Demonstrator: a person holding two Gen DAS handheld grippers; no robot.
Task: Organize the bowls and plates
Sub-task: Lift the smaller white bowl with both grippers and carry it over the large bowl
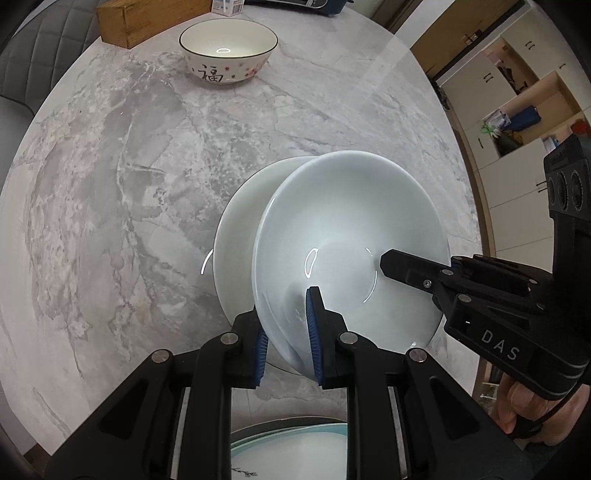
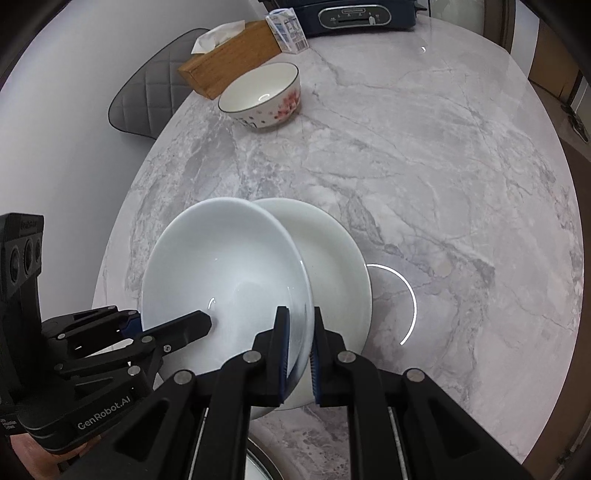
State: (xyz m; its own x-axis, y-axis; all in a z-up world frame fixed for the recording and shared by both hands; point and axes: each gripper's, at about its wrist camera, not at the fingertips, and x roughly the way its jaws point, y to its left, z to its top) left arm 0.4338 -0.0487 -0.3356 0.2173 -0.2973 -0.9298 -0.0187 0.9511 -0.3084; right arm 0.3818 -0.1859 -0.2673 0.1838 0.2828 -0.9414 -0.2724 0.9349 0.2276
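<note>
A white deep plate [image 1: 351, 229] [image 2: 221, 266] hangs tilted over a cream plate [image 1: 236, 240] [image 2: 336, 258] that lies on the marble table [image 1: 110, 184] [image 2: 443, 184]. My left gripper [image 1: 286, 317] [image 2: 173, 326] is shut on the white plate's near rim, one blue pad inside and one outside. On the opposite rim my right gripper [image 2: 300, 325] [image 1: 406, 269] is shut the same way. Whether the two plates touch I cannot tell. A flowered bowl [image 1: 228, 48] [image 2: 262, 96] stands upright at the far side of the table.
A wooden tissue box [image 1: 147, 18] [image 2: 229, 59], a small carton [image 2: 288, 29] and a dark appliance [image 2: 354, 16] line the far edge. A grey chair [image 2: 147, 99] stands behind. A teal-rimmed plate [image 1: 288, 443] lies under my left gripper. Cabinets [image 1: 517, 92] stand beyond the table's right edge.
</note>
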